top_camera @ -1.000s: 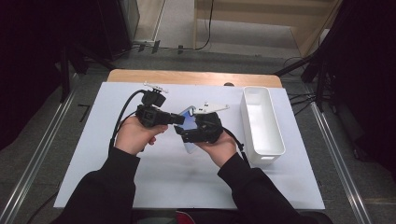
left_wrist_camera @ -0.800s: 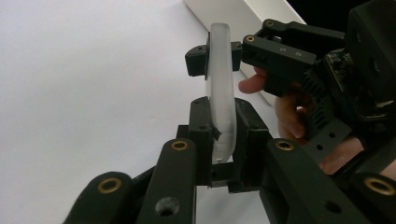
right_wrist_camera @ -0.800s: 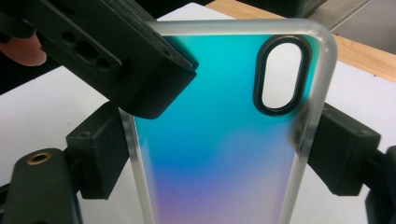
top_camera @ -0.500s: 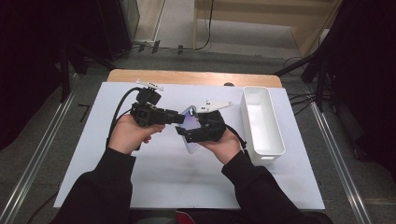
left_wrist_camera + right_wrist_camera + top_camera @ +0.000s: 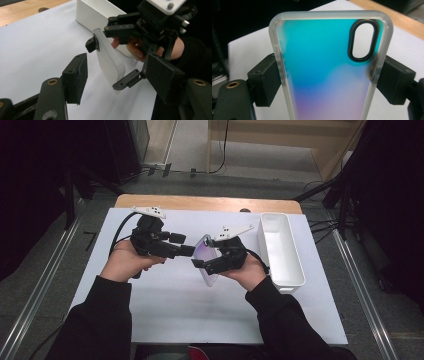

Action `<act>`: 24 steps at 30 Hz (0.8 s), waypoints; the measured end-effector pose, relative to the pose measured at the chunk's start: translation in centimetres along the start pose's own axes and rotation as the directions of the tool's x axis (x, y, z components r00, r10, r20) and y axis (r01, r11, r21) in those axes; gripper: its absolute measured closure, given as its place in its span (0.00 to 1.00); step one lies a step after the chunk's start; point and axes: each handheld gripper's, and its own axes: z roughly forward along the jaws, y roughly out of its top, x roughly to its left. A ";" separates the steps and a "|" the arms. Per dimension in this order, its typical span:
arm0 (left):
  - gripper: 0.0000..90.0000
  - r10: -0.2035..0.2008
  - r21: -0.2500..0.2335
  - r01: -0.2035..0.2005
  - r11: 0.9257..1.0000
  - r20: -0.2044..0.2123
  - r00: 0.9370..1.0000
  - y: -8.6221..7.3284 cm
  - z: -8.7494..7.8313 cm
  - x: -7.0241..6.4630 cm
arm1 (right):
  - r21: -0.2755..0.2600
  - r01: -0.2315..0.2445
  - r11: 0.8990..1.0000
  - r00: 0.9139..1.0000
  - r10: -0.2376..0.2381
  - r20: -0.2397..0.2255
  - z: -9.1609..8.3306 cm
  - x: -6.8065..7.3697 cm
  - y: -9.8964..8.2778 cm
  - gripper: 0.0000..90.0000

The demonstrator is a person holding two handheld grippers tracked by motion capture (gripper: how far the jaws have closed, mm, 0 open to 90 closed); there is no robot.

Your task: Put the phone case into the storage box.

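I see, near the centre of the high view, my right gripper [image 5: 206, 265] holding a phone case [image 5: 206, 258] above the white sheet [image 5: 165, 315] that covers the table. In the right gripper view the case [image 5: 324, 75] stands upright in the middle of the frame, frosted at its edges, shading from turquoise to pink, with an oval camera hole at upper right. The two black pads [image 5: 265, 80] press on its long sides, so these jaws are clamped on it.

My left gripper [image 5: 182, 245] sits just left of the case in the high view. Its jaws have just been opening. In the left gripper view they stand apart at lower left and lower right, with the case [image 5: 110, 61] beyond them, untouched and nothing held.

A white bin [image 5: 280, 250] stands at the right of the sheet, near my right hand [image 5: 247, 272].
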 end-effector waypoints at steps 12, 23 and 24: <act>0.35 0.067 0.020 -0.068 0.998 0.055 0.996 -1.5 -0.1 0.8 | 0.017 0.052 0.999 0.993 -0.050 -0.104 -1.1 -0.3 0.0 0.16; 0.32 0.126 0.009 -0.126 0.992 0.038 0.991 -3.1 1.2 0.8 | 0.028 0.073 0.997 0.990 -0.069 -0.127 -2.2 -0.5 0.1 0.16; 0.32 0.122 0.006 -0.122 0.992 0.036 0.992 -3.3 1.3 0.8 | 0.030 0.075 0.997 0.990 -0.070 -0.125 -2.3 -0.5 0.1 0.16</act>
